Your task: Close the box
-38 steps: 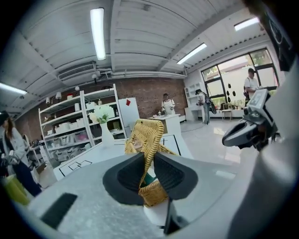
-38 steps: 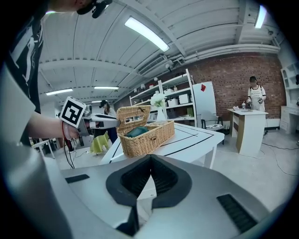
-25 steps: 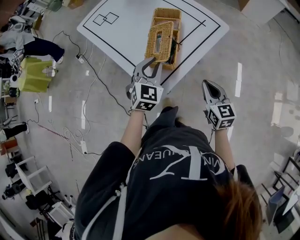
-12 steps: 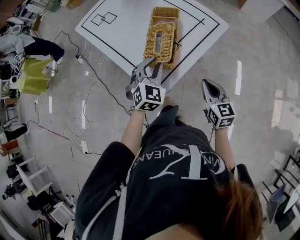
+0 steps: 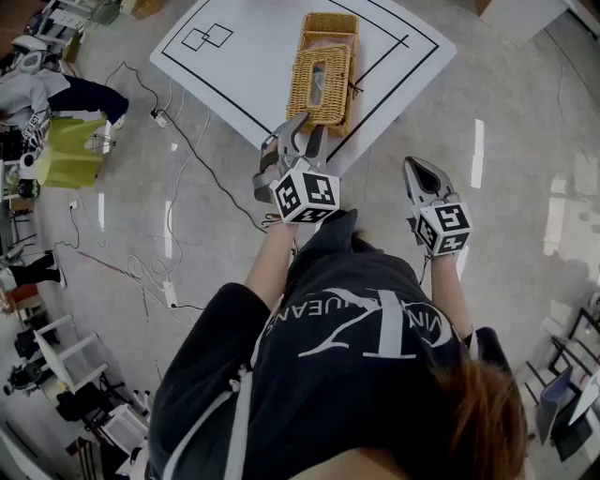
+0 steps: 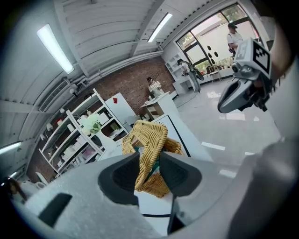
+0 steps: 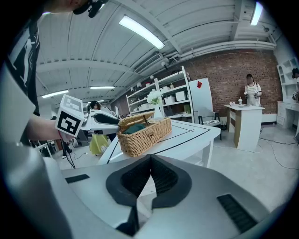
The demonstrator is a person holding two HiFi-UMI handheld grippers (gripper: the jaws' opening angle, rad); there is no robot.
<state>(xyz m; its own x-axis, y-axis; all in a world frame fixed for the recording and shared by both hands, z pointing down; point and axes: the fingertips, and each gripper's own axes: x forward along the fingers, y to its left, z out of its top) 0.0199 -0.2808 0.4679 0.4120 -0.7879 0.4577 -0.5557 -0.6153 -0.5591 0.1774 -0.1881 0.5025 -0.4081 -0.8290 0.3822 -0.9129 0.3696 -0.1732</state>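
Head view: wicker box [image 5: 333,23] near corner of white table [image 5: 234,47], lid [image 5: 321,94] nearly down; your left gripper [image 5: 305,129], jaws just opening, straddles the lid edge, seemingly to release it; right gripper [image 5: 412,169] closed, empty, held clear

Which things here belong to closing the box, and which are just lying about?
In the job: wicker box, its lid, left tool, jaws just opening around the lid.
Lying about: right tool, shut and empty; floor cables; shelves; vase of flowers.

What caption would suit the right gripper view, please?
Shut right claw facing a wicker basket, lid nearly down, on a white table.
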